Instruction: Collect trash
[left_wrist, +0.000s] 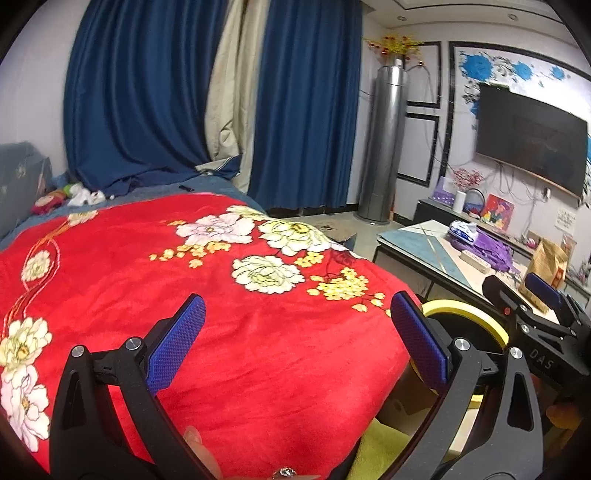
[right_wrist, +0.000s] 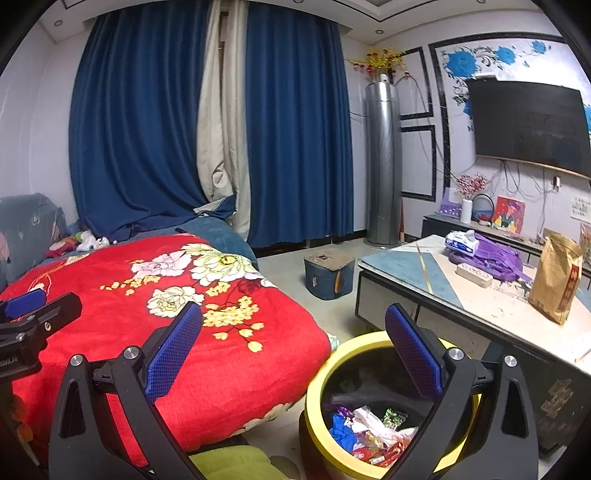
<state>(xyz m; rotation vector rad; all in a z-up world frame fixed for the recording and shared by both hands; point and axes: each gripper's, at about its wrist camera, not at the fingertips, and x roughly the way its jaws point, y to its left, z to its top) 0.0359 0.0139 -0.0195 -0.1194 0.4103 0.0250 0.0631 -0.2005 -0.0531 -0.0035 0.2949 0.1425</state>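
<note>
- Here my left gripper (left_wrist: 297, 339) has its fingers spread wide with nothing between them, over the red floral blanket (left_wrist: 184, 277).
- My right gripper (right_wrist: 293, 349) is equally wide and unloaded, above the yellow-rimmed bin (right_wrist: 314, 417).
- Wrappers (right_wrist: 365, 432) lie inside the bin, beside the surface (right_wrist: 480, 306).

Trash bin (right_wrist: 373, 406) between bed (right_wrist: 159, 314), left, and table (right_wrist: 480, 295), right.

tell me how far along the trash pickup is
Done: the yellow-rimmed bin already holds a pile of wrappers. In hand: nothing; the left gripper and right gripper are both open and empty. Left: no loose trash shows on the red blanket; the coffee table still carries a brown paper bag and tissue pack.
</note>
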